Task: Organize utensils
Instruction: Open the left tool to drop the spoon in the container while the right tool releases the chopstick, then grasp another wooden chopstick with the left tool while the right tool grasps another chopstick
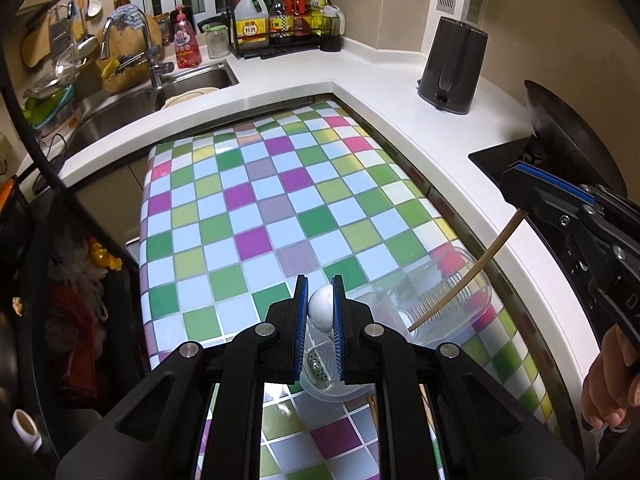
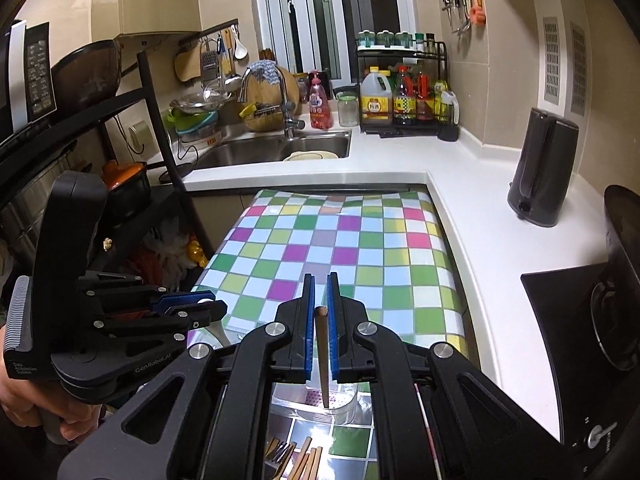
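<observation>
Left wrist view: the left gripper (image 1: 321, 308) is clenched on the white handle of a spoon (image 1: 321, 307), hanging it over a clear plastic utensil holder (image 1: 460, 304) that stands near the right edge of the checkered tabletop (image 1: 256, 208). To the right, the right gripper (image 1: 532, 188) grasps a bamboo chopstick (image 1: 464, 276) whose tip angles down into the holder. To do this well, each piece probably wants lowering tip-first into its own slot before release (the two tools sit close, so one at a time seems safer).

Right wrist view: the right gripper (image 2: 320, 320) pinches the chopstick (image 2: 322, 356) upright above the holder (image 2: 340, 400); spare chopsticks (image 2: 304, 460) lie at the tabletop's near edge. The far tabletop is bare, giving open room; a black stove (image 2: 568, 304) lies to the right.
</observation>
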`<state>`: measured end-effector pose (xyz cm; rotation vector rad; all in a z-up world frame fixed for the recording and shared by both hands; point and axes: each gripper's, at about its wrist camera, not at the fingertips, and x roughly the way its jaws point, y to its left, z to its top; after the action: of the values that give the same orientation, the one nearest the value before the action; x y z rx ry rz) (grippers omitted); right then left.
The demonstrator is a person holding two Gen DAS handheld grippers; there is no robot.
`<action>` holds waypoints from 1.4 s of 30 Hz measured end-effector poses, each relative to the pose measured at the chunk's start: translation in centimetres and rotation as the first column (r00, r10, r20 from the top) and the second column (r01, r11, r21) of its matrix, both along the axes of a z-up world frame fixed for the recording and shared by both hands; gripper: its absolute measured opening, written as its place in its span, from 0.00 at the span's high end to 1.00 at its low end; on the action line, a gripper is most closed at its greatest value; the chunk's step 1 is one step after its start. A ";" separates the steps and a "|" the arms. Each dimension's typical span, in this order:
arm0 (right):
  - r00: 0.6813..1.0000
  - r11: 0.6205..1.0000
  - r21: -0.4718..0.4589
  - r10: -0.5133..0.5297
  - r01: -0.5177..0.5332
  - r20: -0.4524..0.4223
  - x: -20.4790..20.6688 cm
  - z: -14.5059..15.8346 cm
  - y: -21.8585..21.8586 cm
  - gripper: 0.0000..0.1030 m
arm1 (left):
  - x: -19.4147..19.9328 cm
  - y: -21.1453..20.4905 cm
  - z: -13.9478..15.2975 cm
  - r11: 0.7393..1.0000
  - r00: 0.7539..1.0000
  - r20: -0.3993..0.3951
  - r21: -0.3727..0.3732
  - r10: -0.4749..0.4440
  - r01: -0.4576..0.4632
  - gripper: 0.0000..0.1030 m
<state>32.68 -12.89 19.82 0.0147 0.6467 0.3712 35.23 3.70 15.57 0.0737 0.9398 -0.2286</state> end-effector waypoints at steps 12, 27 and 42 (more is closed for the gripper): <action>0.999 0.999 -0.004 -0.044 0.044 0.005 -0.2 0.5 -0.6 0.88 | -0.1 0.5 0.2 0.999 1.000 0.014 -0.033 0.024 -0.023 0.60; 0.983 0.995 0.003 -0.096 0.097 0.158 -9.2 4.1 -3.7 0.73 | -11.8 0.5 4.3 0.997 0.970 0.234 -0.041 0.070 -0.062 0.61; 0.977 0.989 0.062 -0.140 0.132 0.161 -23.6 -8.1 -5.7 0.88 | -26.0 -1.5 -6.9 0.990 0.944 0.302 -0.096 0.131 -0.106 0.86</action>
<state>9.10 -18.59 11.77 0.0764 0.4693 0.2534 9.22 2.19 8.63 -0.0195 0.6204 -0.1365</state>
